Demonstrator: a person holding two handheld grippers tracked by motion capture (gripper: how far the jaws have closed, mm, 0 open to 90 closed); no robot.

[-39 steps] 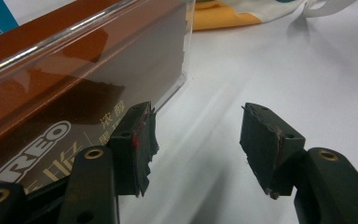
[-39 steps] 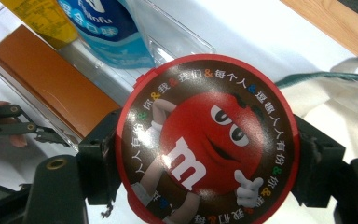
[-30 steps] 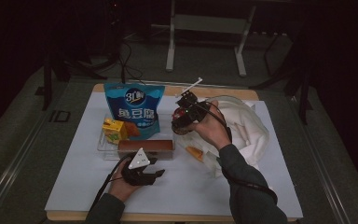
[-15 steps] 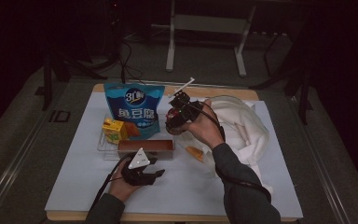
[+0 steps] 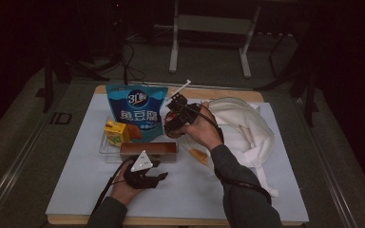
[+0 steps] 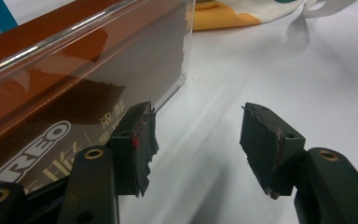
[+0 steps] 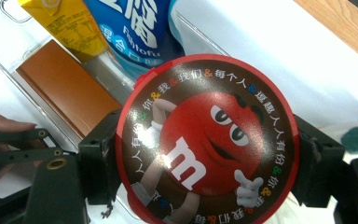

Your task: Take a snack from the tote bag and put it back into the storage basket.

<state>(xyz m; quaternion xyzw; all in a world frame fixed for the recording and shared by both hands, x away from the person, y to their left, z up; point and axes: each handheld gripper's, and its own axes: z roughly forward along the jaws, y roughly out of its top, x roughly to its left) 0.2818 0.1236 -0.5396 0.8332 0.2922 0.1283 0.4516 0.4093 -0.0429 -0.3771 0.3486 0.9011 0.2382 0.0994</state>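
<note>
My right gripper (image 5: 175,117) is shut on a round red-rimmed M&M's tub (image 7: 207,140), with a pad on each side of it, and holds it above the right end of the clear tray (image 5: 105,151). In the right gripper view the right gripper (image 7: 208,161) has the tub's lid facing the camera. My left gripper (image 5: 145,175) rests on the white mat in front of the tray. In its own view the left gripper (image 6: 198,128) is open with nothing between the jaws, its left pad (image 6: 137,140) beside the tray wall and the brown Oreo box (image 6: 51,98).
A blue snack bag (image 5: 135,111) stands at the back of the tray, with a yellow juice carton (image 5: 116,132) at its left. A white cloth bag (image 5: 244,128) lies to the right, and an orange packet (image 5: 198,155) lies by it. The wooden table edge (image 5: 247,95) runs behind.
My right gripper has carried the M&M's tub to the left and slightly down, nearer the blue bag and tray. The left gripper has stayed put.
</note>
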